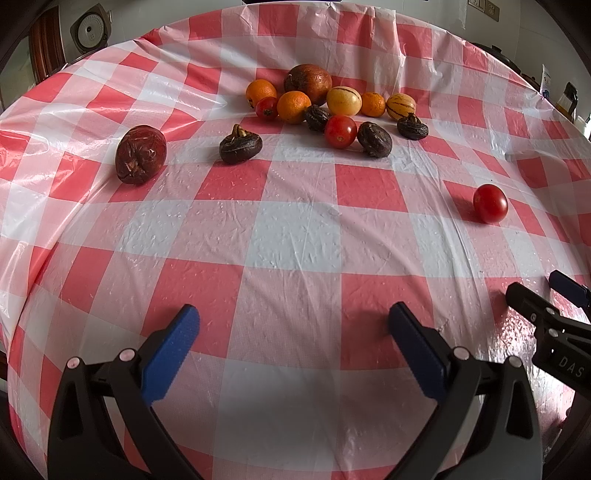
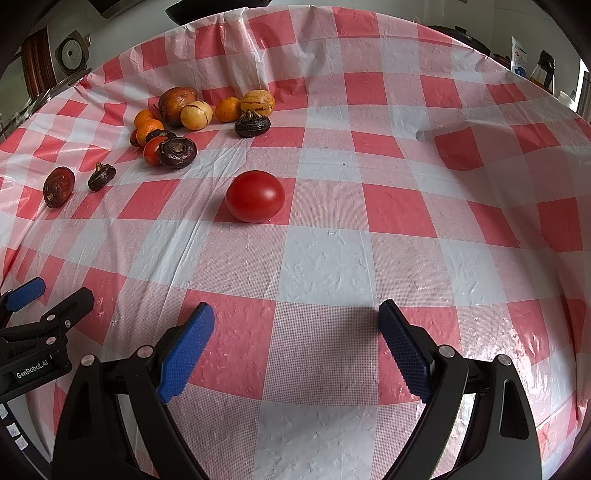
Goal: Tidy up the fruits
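A cluster of fruit [image 1: 332, 103] lies at the far middle of the checked table: oranges, a brown round fruit, yellow striped melons, dark wrinkled fruits and small tomatoes. A wrinkled dark red fruit [image 1: 140, 153] and a dark fruit [image 1: 240, 144] sit apart to its left. A lone red tomato [image 1: 490, 203] [image 2: 255, 196] lies to the right, straight ahead of my right gripper [image 2: 295, 321]. My left gripper [image 1: 293, 325] is open over bare cloth, nothing between its fingers. The right gripper is open too, well short of the tomato.
The red-and-white plastic tablecloth [image 1: 295, 240] is wrinkled and covers the whole table. A rice cooker [image 1: 90, 31] stands beyond the far left edge. Bottles and a packet [image 2: 532, 62] stand past the far right edge. A fold of cloth [image 2: 443, 131] rises at right.
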Demonstrator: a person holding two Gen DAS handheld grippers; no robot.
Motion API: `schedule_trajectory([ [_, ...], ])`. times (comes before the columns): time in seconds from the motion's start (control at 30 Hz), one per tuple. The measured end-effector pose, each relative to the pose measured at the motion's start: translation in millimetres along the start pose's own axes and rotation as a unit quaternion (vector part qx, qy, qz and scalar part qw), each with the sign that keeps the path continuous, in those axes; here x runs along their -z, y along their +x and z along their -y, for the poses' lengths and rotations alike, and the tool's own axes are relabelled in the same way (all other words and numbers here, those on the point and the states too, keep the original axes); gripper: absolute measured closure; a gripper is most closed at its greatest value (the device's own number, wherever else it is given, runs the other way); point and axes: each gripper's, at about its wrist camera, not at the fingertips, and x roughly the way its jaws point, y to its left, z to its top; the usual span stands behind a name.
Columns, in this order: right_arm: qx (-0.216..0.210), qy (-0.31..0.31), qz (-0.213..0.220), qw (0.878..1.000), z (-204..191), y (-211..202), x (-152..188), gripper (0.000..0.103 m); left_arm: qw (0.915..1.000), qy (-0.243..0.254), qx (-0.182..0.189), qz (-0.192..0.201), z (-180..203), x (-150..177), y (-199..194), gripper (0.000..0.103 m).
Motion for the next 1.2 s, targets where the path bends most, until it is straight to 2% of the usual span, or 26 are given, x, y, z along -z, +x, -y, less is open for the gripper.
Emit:
schedule_trajectory([
  [0.7, 0.0, 0.0, 0.0, 1.0, 0.0, 0.0, -0.3, 0.015, 1.0, 0.0, 0.0, 0.0, 0.0, 0.0, 0.0, 0.001],
  [0.87, 0.0, 0.0, 0.0, 1.0, -0.2, 0.1, 0.5, 0.015, 0.9998, -0.018, -0.013, -0.001, -0.8, -0.7, 1.2, 0.001],
  [1.03, -0.001, -0.005, -0.005, 1.0, -0.4, 0.7, -0.2, 0.015, 0.9999, 0.003, 0.002, -0.015, -2.1, -6.1, 4.9, 0.001],
  [1.1, -0.006, -0.004, -0.016, 1.0, 0.4, 1.2, -0.8, 0.015, 0.9996, 0.013, 0.011, -0.021, -7.4, -8.4, 6.8, 0.001],
  [1.17, -0.033, 0.002, -0.013, 0.999, 1.3, 2.3, -5.8, 0.015, 0.9997, -0.011, -0.002, -0.022, -18.0, -8.0, 5.1, 0.001],
  [1.2, -0.048, 0.002, -0.012, 0.999, 0.9, 4.0, -9.6, 0.015, 0.9996, -0.018, 0.002, -0.019, -22.5, -7.7, 4.2, 0.001],
])
